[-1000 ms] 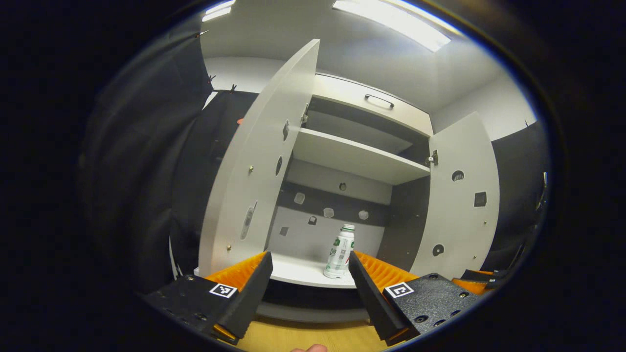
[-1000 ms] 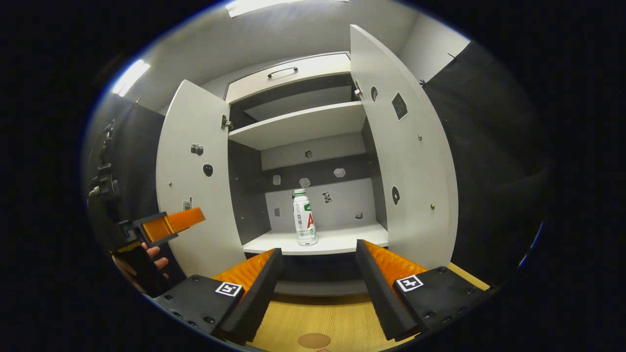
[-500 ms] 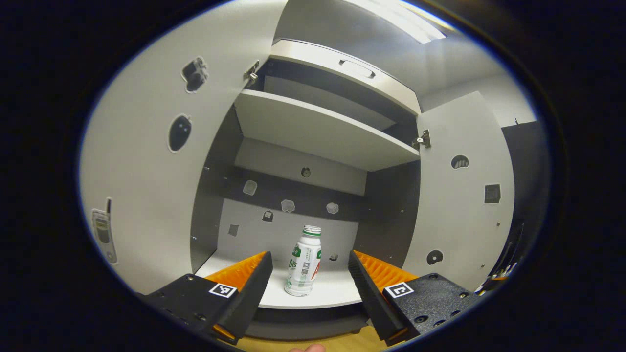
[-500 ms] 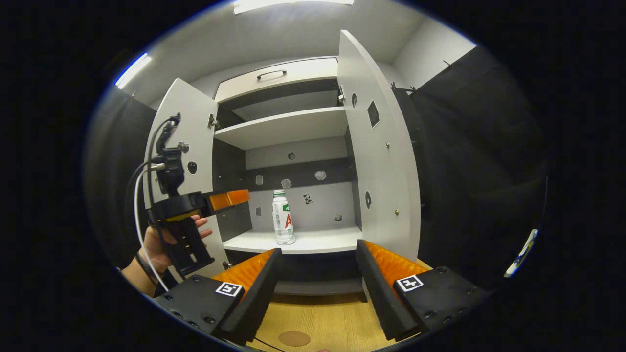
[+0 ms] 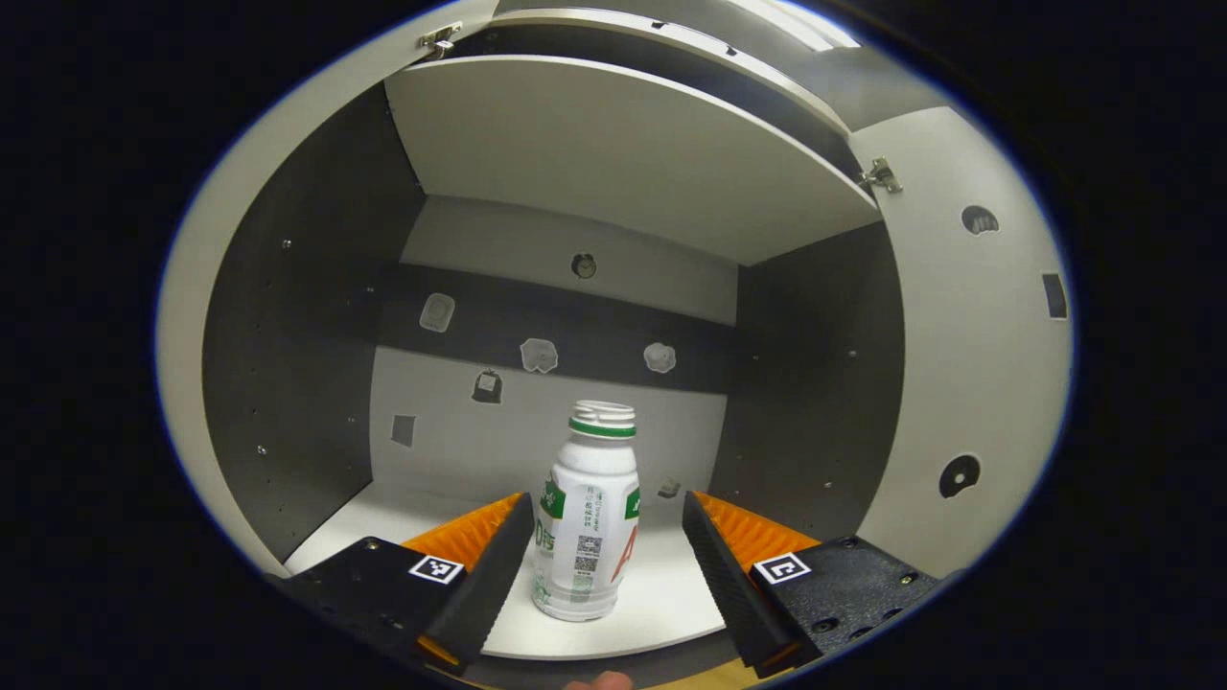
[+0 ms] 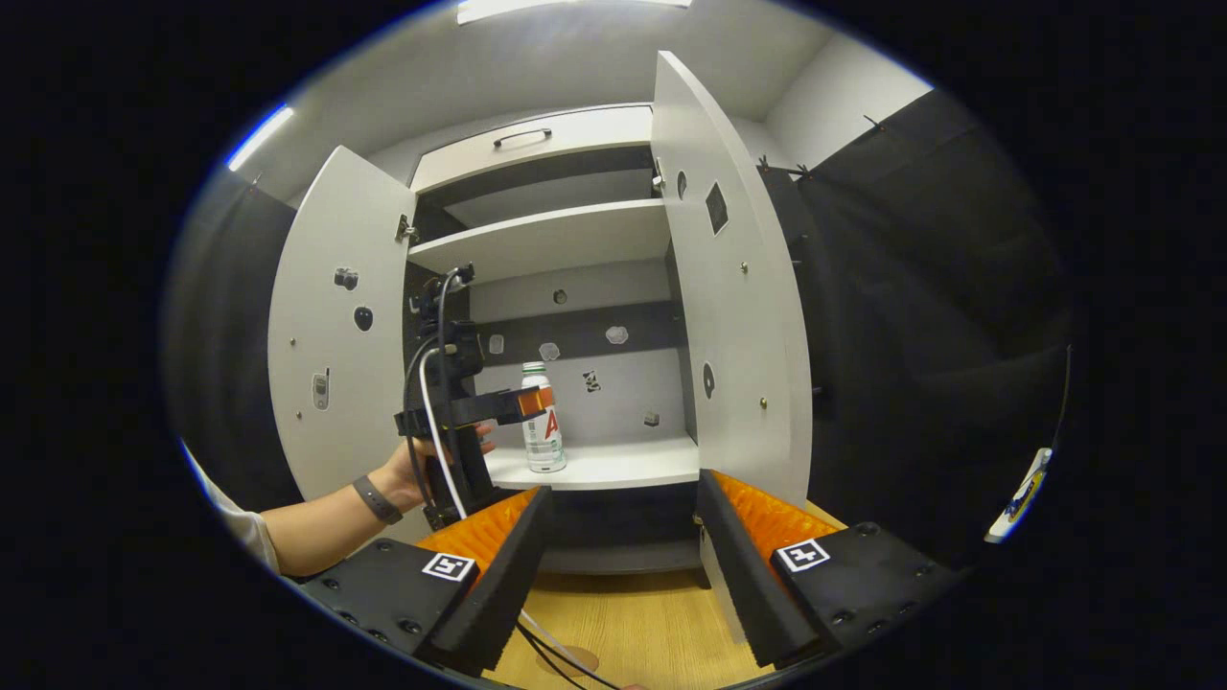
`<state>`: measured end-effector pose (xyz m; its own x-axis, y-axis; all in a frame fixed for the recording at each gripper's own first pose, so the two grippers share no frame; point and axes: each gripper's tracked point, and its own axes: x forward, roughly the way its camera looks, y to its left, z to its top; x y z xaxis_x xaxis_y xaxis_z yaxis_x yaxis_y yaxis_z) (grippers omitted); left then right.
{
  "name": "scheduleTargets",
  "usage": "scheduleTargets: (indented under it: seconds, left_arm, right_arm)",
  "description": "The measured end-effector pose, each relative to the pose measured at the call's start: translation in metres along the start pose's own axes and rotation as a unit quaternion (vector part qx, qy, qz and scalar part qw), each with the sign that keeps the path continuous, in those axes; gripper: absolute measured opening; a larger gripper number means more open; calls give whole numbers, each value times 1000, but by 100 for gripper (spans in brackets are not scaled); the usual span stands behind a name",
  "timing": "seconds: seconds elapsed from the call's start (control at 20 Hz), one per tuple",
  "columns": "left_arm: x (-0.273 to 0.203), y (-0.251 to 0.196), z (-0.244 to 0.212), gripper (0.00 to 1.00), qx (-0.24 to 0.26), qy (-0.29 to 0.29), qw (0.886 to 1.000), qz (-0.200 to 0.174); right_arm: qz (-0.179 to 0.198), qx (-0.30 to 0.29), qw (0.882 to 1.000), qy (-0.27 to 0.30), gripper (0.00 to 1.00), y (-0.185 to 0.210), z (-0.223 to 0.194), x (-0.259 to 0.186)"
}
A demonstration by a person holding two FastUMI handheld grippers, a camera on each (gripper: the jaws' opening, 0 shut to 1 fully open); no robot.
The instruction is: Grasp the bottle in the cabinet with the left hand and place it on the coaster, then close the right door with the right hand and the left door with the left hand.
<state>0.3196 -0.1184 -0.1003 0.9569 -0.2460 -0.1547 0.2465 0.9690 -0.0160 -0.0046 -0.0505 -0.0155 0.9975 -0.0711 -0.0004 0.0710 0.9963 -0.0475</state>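
Left tool (image 5: 607, 537): fingers spread wide, straddling the bottle (image 5: 587, 517) without touching it; a gap shows on both sides, narrower on the near-left finger. In the right gripper view the same left tool (image 6: 522, 405) reaches in from the side at about the bottle's (image 6: 544, 420) mid-height, held by a hand (image 6: 422, 474) with a band at the wrist.

Bottle: upright on the lower shelf (image 5: 671, 599) of the cabinet, near the shelf's front edge and roughly midway between the side walls. White plastic body, green ring under a white cap, printed label around the waist.

Handling, as a judgement: small and light, whether full or not I cannot tell. Thin plastic likely gives a little under squeeze; the label wrap looks smooth, so possibly slippery. Best hold is on the straight labelled body, below the shoulder, fingers square to it; a grip near the cap would tend to tip it.

Right tool (image 6: 621, 556): fingers spread, nothing between them, held back from the cabinet over the wooden tabletop (image 6: 633, 628).

Beyond the bottle: the left door (image 6: 331, 326) and the right door (image 6: 733, 307) both stand open. The coaster (image 6: 566, 659), a round brown disc, lies on the tabletop in front of the cabinet, partly crossed by a cable (image 6: 542, 647).
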Motion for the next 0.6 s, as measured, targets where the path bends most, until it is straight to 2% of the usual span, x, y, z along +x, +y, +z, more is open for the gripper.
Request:
scheduleTargets:
  seconds: [0.2, 0.4, 0.45, 0.55, 0.6]
  left_arm:
    - [24, 10, -13, 95, -1, 1, 1000, 26]
    - [35, 14, -12, 95, 15, -5, 999, 34]
    - [33, 15, -13, 91, 19, -2, 999, 37]
    - [32, 19, -12, 75, 31, 2, 999, 45]
    - [27, 17, -10, 74, 28, 2, 999, 42]
  right_arm:
    - [-20, -3, 1000, 1, 98, -13, -3, -2]
    - [-34, 1, 999, 5, 98, -23, -6, -6]
    - [-35, 3, 999, 5, 98, -25, -6, -7]
    - [-36, 6, 999, 7, 98, -32, -7, -7]
    - [-36, 7, 999, 6, 98, -33, -7, -8]
